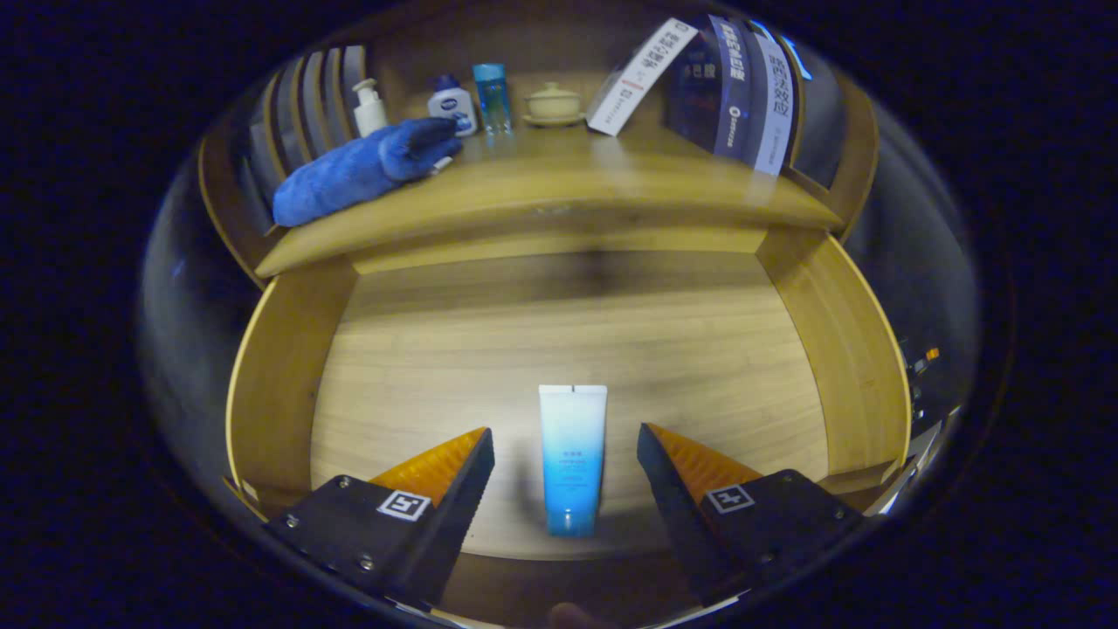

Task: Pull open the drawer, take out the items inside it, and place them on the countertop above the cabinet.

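Note:
The wooden drawer [279,367] stands pulled open below me, its floor lit. A white-to-blue squeeze tube [572,454] lies flat on the drawer floor, cap end toward me. My gripper [566,441] is open, with one finger on each side of the tube and a gap to each; neither touches it. Beyond the drawer runs the wooden countertop [559,188]. A rolled blue cloth [362,170] lies on its left part.
At the back of the countertop stand a white pump bottle [369,107], a white-and-blue bottle [452,105], a clear blue bottle [492,96] and a small lidded cream pot [552,103]. Upright books or boxes [734,87] lean at the right. Slats [306,109] rise at the left.

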The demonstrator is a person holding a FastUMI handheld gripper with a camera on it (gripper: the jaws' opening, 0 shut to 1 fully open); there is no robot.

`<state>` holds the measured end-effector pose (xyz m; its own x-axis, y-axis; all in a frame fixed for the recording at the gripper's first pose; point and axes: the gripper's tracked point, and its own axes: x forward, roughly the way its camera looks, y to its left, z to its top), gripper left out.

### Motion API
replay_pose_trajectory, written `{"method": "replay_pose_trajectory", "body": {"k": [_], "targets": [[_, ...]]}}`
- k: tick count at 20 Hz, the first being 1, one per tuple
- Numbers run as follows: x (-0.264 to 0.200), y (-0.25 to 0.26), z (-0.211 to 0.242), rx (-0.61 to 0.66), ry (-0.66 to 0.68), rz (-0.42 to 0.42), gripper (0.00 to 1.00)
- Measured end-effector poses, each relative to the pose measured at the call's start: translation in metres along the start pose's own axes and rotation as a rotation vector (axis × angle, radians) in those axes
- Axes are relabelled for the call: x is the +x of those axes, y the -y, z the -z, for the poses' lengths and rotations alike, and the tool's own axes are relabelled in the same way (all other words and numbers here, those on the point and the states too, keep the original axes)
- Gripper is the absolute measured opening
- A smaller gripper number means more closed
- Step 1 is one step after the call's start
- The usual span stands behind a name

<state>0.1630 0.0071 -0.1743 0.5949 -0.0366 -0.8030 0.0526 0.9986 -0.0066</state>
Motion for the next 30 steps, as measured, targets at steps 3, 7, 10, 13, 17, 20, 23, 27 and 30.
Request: {"method": "replay_pose_trajectory", "body": {"k": [3, 7, 10, 13, 17, 20, 23, 27, 30], "targets": [[0.002, 0.002, 0.002, 0.051, -0.033, -0.012, 0.91], [0.018, -0.002, 0.039, 0.105, -0.258, -0.050, 0.56], [0.035, 0.001, 0.029, 0.123, -0.211, -0.066, 0.45], [0.020, 0.001, 0.019, 0.133, -0.139, -0.100, 0.39], [0.002, 0.011, 0.005, 0.081, 0.018, -0.086, 0.39], [-0.022, 0.002, -0.006, 0.051, 0.154, -0.138, 0.39], [-0.053, -0.006, -0.026, 0.077, 0.300, -0.181, 0.39], [-0.092, -0.007, -0.065, 0.102, 0.449, -0.213, 0.39], [-0.120, -0.003, -0.108, 0.118, 0.568, -0.216, 0.39]]}}
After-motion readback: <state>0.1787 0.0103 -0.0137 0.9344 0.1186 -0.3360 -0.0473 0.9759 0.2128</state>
